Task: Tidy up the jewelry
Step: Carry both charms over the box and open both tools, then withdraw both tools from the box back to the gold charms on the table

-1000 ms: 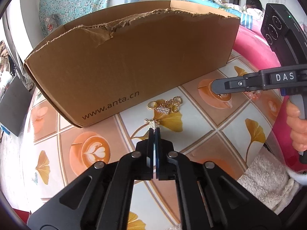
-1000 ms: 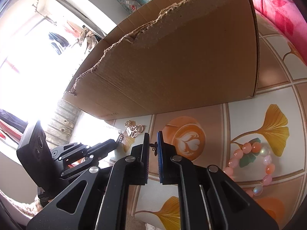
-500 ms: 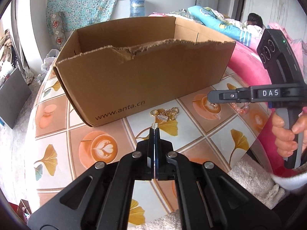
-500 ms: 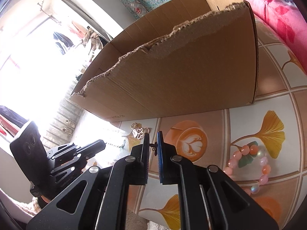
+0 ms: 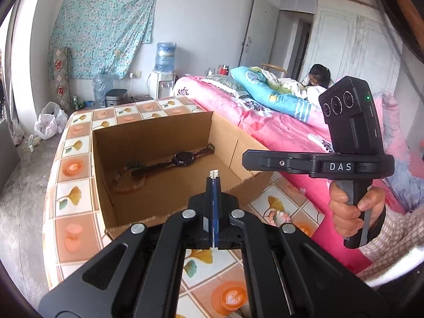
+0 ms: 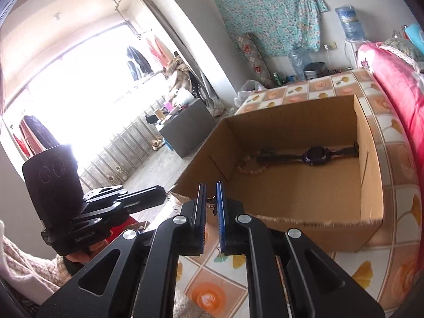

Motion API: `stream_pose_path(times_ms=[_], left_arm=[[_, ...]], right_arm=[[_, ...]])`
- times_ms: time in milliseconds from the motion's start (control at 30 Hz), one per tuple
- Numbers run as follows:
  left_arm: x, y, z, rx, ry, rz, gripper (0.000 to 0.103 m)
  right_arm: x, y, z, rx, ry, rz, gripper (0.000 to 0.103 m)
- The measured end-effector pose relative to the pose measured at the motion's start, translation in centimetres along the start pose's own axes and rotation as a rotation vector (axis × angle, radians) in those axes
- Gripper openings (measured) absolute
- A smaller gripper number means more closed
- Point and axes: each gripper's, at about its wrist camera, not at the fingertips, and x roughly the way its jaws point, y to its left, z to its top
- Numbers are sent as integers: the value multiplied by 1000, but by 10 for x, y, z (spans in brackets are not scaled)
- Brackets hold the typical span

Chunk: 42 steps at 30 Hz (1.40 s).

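Brown corrugated cardboard box [image 5: 169, 185], open-topped, on the bench [image 5: 76, 167] covered in a tile-patterned cloth with coffee cups and ginkgo leaves. Inside: dark wristwatch [image 5: 182, 158] laid flat; beaded bracelet [image 5: 127, 182] beside its strap end. Left gripper [image 5: 213, 182], black, jaws pressed together on a small silver chain clasp [image 5: 214, 174], above the box's near wall. Right gripper [image 6: 211, 201], jaws narrowly apart, clamped on a small metal jewellery piece [image 6: 212, 203], by the box's near corner.

Left gripper [image 5: 213, 182] clamped tight; right gripper [image 6: 211, 198] nearly closed.
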Motion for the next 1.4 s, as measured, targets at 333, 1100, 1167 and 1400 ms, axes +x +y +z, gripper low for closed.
stream_pose_path(times_ms=[333,1100,1167,1400], left_arm=[[99,52,36,-74,228,55,0],[129,84,34,-135,331,189,10],[116,80,35,-123,282,183,10],[45,54,15,-58,88,101,10]], right_arm=[[85,-64,51,194,260,-36,8],[109,-78,63,155,276,-160,9],[100,-70,64,129,253,-156,9],[44,-34,51,36,109,-84,9]])
